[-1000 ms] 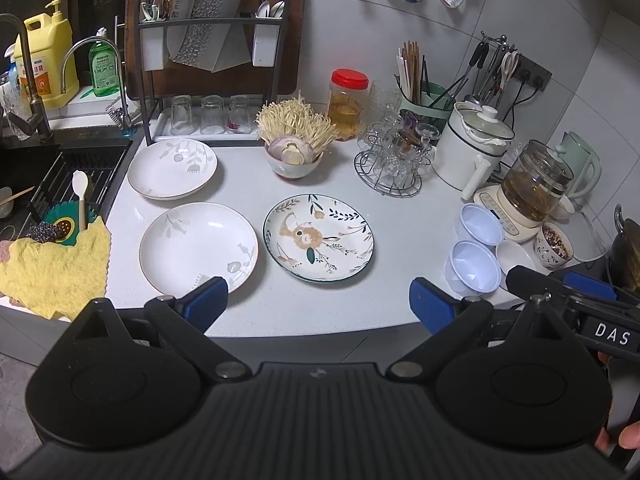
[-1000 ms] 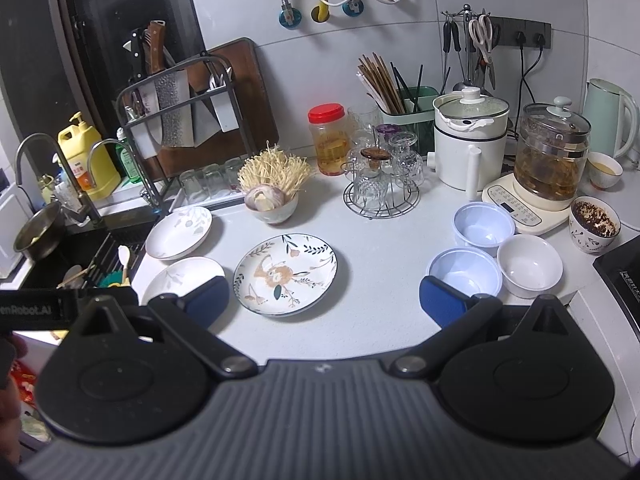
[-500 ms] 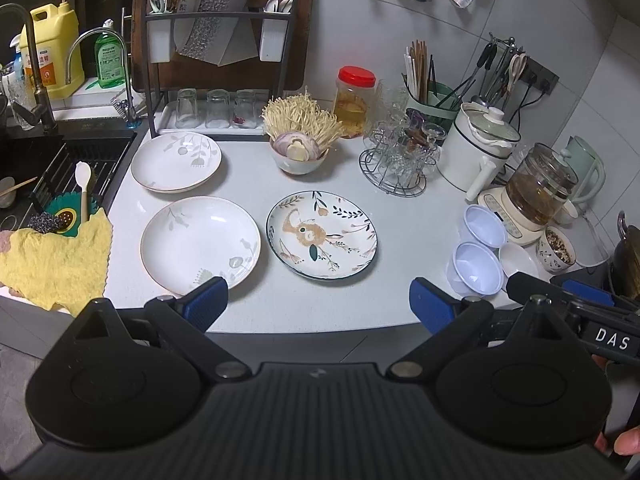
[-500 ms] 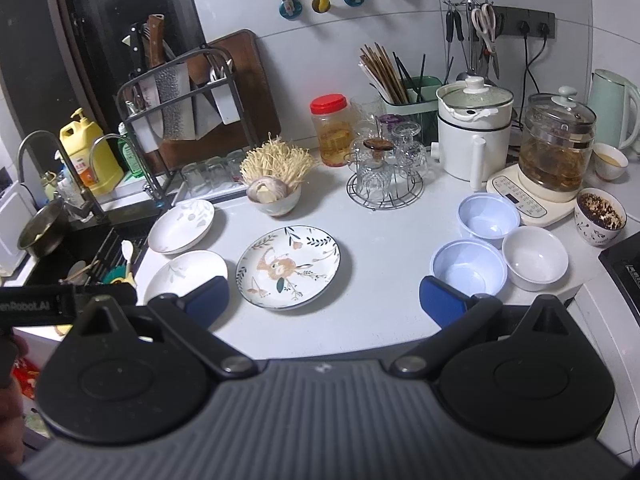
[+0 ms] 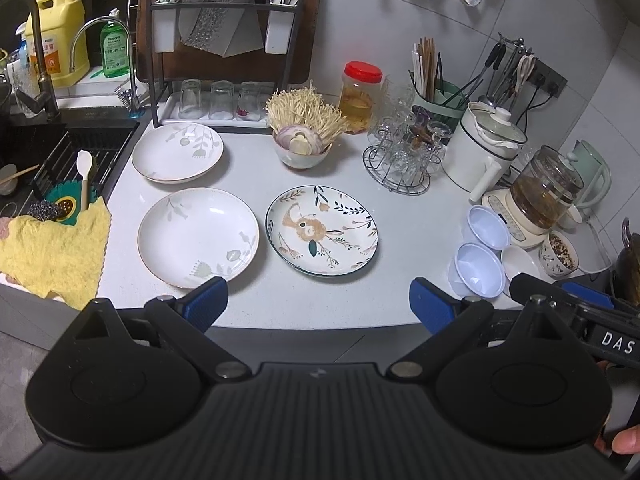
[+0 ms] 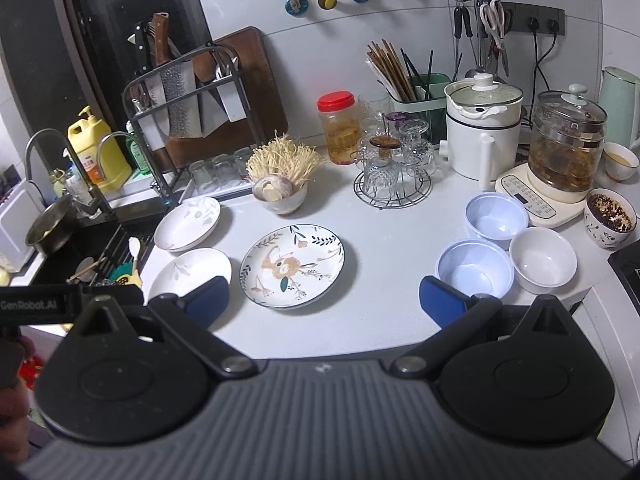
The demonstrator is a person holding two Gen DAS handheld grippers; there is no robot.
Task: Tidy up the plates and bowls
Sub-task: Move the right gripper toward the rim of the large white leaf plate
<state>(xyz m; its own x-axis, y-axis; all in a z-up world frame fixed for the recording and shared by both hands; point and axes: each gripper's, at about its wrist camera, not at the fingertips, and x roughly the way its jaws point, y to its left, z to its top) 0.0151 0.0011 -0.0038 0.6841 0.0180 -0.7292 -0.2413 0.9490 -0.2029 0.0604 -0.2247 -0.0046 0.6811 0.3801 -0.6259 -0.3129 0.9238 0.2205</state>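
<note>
White counter (image 5: 400,216) — three plates (image 5: 198,236), three bowls (image 6: 476,268), glass rack (image 5: 398,160).

Left tongs (image 5: 318,304) spread wide, empty, above counter (image 5: 320,312) edge.

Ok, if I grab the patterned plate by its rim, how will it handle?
The patterned plate looks like glazed ceramic, so probably stiff, slippery in the pads, and breakable if dropped. It lies flat on the counter with a low rim, so getting a finger under may be awkward. It should slide, not tip, if pushed.
</note>
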